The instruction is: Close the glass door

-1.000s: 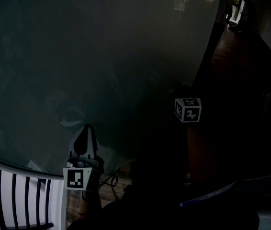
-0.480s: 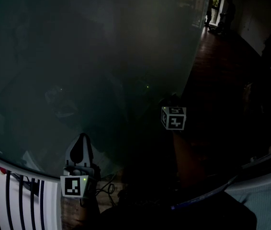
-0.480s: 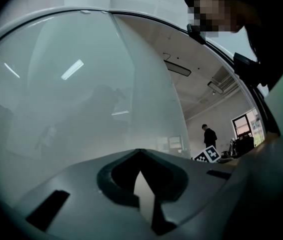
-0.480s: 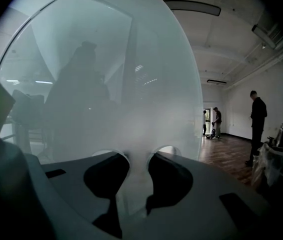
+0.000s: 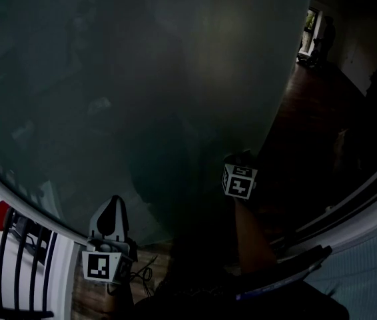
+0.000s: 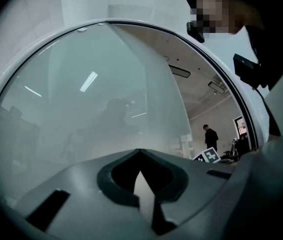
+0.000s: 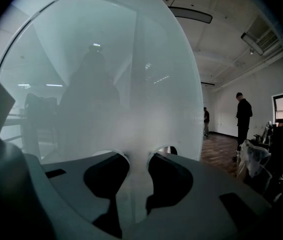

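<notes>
Right gripper (image 7: 137, 158) lower now, facing glass door (image 5: 175, 79)

Right tool (image 5: 242, 160) lost in dark, only cube (image 5: 240, 181) shows; glass door (image 5: 142, 79) cut off at top.

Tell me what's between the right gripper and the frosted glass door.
Nothing shows: in the right gripper view the right gripper, jaws apart, faces the frosted glass door directly.
</notes>
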`<state>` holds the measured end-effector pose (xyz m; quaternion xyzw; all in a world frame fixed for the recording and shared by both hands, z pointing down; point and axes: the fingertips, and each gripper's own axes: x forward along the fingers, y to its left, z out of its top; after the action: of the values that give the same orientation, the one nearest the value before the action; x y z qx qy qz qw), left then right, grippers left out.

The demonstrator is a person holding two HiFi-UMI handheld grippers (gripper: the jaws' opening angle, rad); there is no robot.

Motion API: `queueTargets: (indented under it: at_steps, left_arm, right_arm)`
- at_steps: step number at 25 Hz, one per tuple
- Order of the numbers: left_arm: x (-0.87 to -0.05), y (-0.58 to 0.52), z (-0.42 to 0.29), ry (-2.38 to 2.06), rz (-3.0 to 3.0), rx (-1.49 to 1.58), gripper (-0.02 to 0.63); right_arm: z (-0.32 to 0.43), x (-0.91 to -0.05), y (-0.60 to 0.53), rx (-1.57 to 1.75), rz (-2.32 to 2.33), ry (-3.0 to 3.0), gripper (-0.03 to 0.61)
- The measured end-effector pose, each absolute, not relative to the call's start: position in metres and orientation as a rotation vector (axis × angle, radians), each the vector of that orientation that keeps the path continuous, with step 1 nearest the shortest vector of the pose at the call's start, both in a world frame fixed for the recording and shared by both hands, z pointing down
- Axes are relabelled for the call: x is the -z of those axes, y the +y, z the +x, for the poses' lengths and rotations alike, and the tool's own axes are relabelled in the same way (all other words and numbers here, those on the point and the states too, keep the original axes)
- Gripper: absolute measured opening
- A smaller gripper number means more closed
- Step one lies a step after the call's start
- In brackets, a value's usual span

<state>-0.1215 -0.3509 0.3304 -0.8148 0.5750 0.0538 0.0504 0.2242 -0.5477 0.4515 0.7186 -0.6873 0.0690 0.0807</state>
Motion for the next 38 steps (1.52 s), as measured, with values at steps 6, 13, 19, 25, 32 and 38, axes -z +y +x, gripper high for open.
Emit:
queueTargets:
  at_steps: [6,13,19,25,32,38]
  left_arm:
    - [-0.322,-0.327,-0.127,1.679,-2.466,-0.124,0.002]
    - [-0.320,-0.298,-0.142,1.619,-2.505,-0.121,0.002]
    - [-0.314,-0.280,-0.168,1.624,-2.516,-0.125,0.002]
    - [-0.314,-0.258,-0.181,1.603,-2.540,-0.132,0.002]
    - [-0.311,-0.235,-0.182,1.551,-2.594,-0.144,0.002]
    - [-0.309,-0.205,-0.190,1.578,-2.596,-0.170,0.002]
  right_arm:
    - [0.215,-0.450,-0.508,-0.187,2.195,-2.023,0.120]
    - [0.214,-0.455,-0.469,-0.224,2.228,-1.963,0.120]
    - [0.219,-0.444,-0.449,-0.226,2.282,-1.906,0.120]
    - [0.216,-0.441,-0.413,-0.222,2.306,-1.884,0.120]
    - [0.205,-0.431,-0.377,-0.206,2.298,-1.886,0.120]
    - [0.194,-0.420,-0.339,-0.185,2.314,-1.875,0.120]
